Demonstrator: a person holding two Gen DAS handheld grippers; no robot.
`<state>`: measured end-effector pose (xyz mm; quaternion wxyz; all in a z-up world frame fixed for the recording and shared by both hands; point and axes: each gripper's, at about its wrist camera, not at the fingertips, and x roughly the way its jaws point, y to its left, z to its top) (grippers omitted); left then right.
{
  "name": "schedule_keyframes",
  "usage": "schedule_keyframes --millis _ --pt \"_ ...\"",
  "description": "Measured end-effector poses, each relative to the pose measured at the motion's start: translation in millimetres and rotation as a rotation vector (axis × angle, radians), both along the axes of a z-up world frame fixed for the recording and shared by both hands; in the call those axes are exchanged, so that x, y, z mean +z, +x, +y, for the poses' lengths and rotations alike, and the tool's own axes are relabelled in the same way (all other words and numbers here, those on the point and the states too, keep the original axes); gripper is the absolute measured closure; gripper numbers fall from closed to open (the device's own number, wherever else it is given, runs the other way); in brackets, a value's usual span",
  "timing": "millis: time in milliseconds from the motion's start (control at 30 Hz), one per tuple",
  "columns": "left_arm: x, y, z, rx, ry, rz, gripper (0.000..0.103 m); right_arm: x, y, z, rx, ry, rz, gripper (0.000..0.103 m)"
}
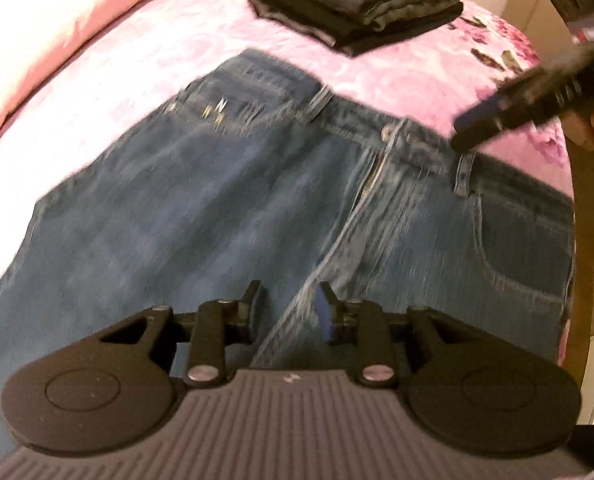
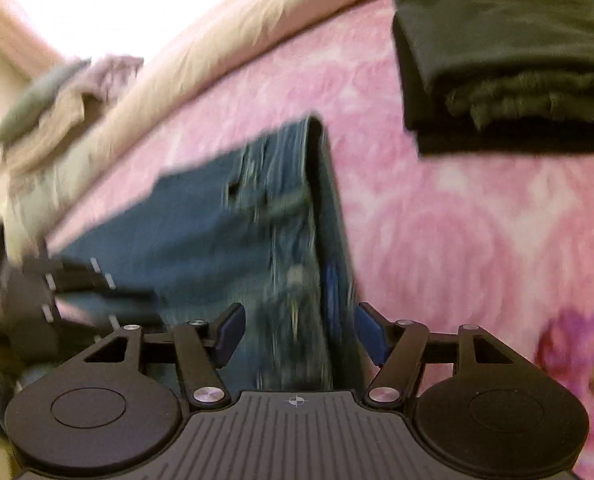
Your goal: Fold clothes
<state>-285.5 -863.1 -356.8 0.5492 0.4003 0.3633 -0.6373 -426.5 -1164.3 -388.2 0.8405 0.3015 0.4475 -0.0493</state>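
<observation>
Jeans (image 1: pixel 225 200) lie flat on the bed (image 1: pixel 397 76), waistband far from the L gripper (image 1: pixel 288 296), legs running back under it, long axis along its pointing line. L jaws narrowly parted over the fly seam; looks like nothing gripped, blur makes it iffy. R gripper (image 2: pixel 297 332) is roughly half open, straddling the waistband edge, pads not touching denim. R is nearer the waistband. Folded dark stack (image 1: pixel 353 4) sits beyond the jeans.
</observation>
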Motion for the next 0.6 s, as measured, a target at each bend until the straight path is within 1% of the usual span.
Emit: schedule_keyframes --millis 33,67,100,133,167,200,267,367,433,533,600 --pt "-1.9 0.1 4.4 0.003 0.010 -0.004 0.079 -4.9 0.7 7.2 0.013 -0.007 0.020 0.046" --pt "-3.4 -2.0 8.3 -0.002 0.017 -0.016 0.079 -11.3 3.0 12.3 0.014 -0.014 0.043 0.080" --pt "-3.4 -5.1 12.1 -0.010 0.016 -0.036 0.079 -16.9 6.1 15.7 0.006 -0.031 0.074 0.088" --pt "-3.1 -8.3 15.2 -0.016 0.016 -0.059 0.079 -18.7 9.6 17.1 -0.003 -0.042 0.096 0.089" --pt "-1.4 -11.4 16.7 -0.016 0.019 -0.085 0.079 -15.2 13.9 17.7 0.000 -0.054 0.095 0.092" --pt "0.2 -13.7 18.6 -0.010 0.017 -0.101 0.079 -9.2 18.6 19.8 0.017 -0.090 0.088 0.093" --pt "-0.8 -15.1 21.4 0.027 0.016 -0.098 0.079 -5.5 27.5 21.3 0.057 -0.136 0.090 0.093" --pt "-1.9 -15.2 30.0 0.076 0.016 -0.092 0.079 -14.5 34.8 13.8 0.062 -0.113 0.107 0.092" --pt "4.4 -12.3 42.8 0.096 0.009 -0.091 0.079 -15.9 32.1 12.9 0.068 -0.111 0.115 0.092" --pt "13.5 -2.8 70.4 0.140 0.008 -0.105 0.077 -8.2 23.9 20.3 0.058 -0.154 0.135 0.091" --pt "17.4 6.9 92.4 0.179 0.020 -0.118 0.077 -1.5 20.0 29.0 0.035 -0.195 0.152 0.071"
